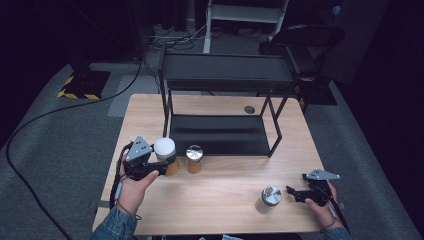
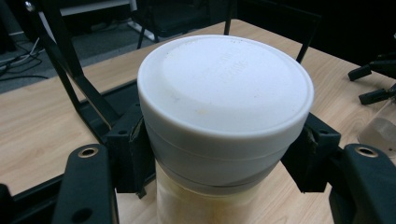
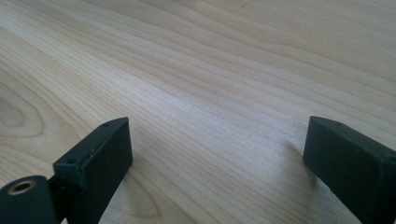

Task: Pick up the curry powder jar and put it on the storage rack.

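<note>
Near the left edge of the wooden table (image 1: 215,200), just in front of the black two-tier rack (image 1: 220,135), the left gripper (image 1: 159,162) had its jaws closed on a white-lidded jar (image 1: 165,152) of amber contents, the pads pressing the jar's sides just under the lid (a grip low enough, it seemed, to keep the lid free and the jar upright for carrying). The left hand (image 1: 132,187) came in from the near edge with the gripper held about level and pointed toward the rack, probably the jar's destination. A metal-lidded jar (image 1: 194,158) stood just beside the held one, apart from it. Toward the near right corner, the right gripper (image 1: 295,192) was low over the wood with its jaws wide apart and nothing between them, pointed at a second metal-lidded jar (image 1: 269,198) near it, likely waiting its turn.
</note>
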Motion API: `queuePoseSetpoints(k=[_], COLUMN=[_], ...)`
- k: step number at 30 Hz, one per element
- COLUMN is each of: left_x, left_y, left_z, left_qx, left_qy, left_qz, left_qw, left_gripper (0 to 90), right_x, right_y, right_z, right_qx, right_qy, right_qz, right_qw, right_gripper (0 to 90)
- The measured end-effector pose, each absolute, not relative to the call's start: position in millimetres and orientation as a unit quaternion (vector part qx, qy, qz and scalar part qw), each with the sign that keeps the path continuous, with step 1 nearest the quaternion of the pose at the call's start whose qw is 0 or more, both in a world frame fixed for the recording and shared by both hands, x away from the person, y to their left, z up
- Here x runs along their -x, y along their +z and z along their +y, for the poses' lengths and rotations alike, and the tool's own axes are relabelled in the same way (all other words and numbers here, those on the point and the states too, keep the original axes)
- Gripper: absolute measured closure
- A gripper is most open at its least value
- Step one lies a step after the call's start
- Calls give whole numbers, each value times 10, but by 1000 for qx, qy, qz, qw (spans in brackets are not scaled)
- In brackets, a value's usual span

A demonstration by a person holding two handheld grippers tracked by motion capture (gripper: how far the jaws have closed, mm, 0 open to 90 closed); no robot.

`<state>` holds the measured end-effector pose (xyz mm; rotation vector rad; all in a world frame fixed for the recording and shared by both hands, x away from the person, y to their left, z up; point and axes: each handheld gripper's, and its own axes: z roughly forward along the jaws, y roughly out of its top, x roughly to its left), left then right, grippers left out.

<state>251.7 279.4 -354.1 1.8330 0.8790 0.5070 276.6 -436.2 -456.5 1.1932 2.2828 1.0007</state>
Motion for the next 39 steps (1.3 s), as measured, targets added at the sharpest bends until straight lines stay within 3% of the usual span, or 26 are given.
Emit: queuePoseSetpoints(k=[17,39], left_x=[-2621,-3025], left_y=[-3201,-2927], left_z=[2692,2398], left_qx=[-766,-768], left_qy=[213,219], left_qz=[350,355], left_qw=[495,486], left_gripper=[340,340], right_x=[-2764,-2747], right_y=[-4564,-4566], right_z=[-4360,-4360], right_qx=[-426,-426], right_qy=[355,355], right_qz=[811,810], right_qw=[189,189], right_gripper=[80,80])
